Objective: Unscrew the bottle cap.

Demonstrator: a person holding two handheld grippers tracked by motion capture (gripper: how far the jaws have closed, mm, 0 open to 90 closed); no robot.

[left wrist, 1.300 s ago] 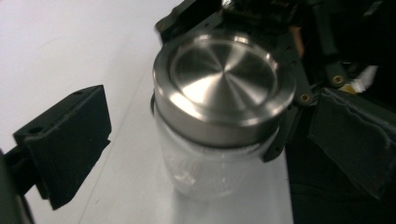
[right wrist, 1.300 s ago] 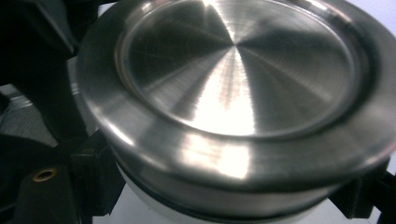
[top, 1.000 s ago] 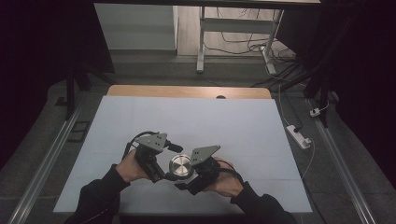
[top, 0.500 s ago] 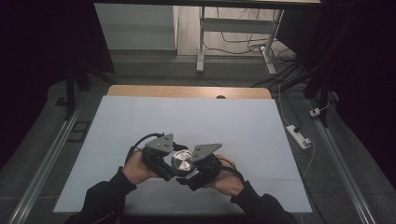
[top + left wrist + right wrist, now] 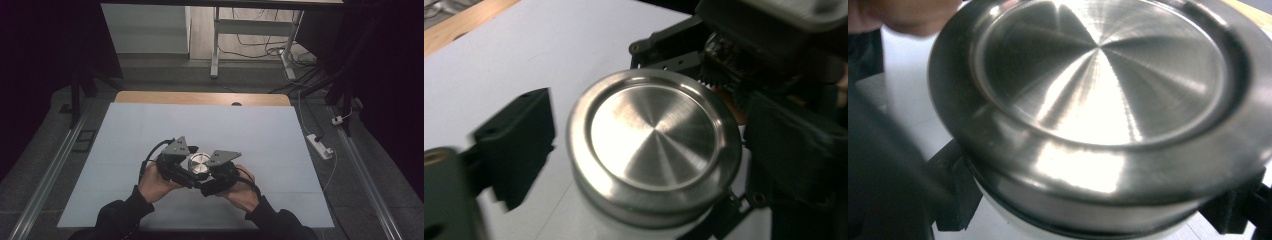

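A round steel-lidded container (image 5: pixel 199 163) is held just above the white tabletop (image 5: pixel 150 130), near its front edge, between the two hand-held tools. The right gripper (image 5: pixel 216 176) is seen clamped on the container: in the right gripper view its black jaws are pressed against the body just beneath the brushed metal lid (image 5: pixel 1108 90), one at each side. The left gripper (image 5: pixel 186 172) is brought in from the other side; in the left gripper view one of its jaws is seen standing apart from the lid (image 5: pixel 654 145), with bare tabletop visible between, so nothing is gripped by it. Its jaws have just been opening, with the container beside them rather than pinched. Both hands are placed close together, the grey plates on the grippers flanking the lid.
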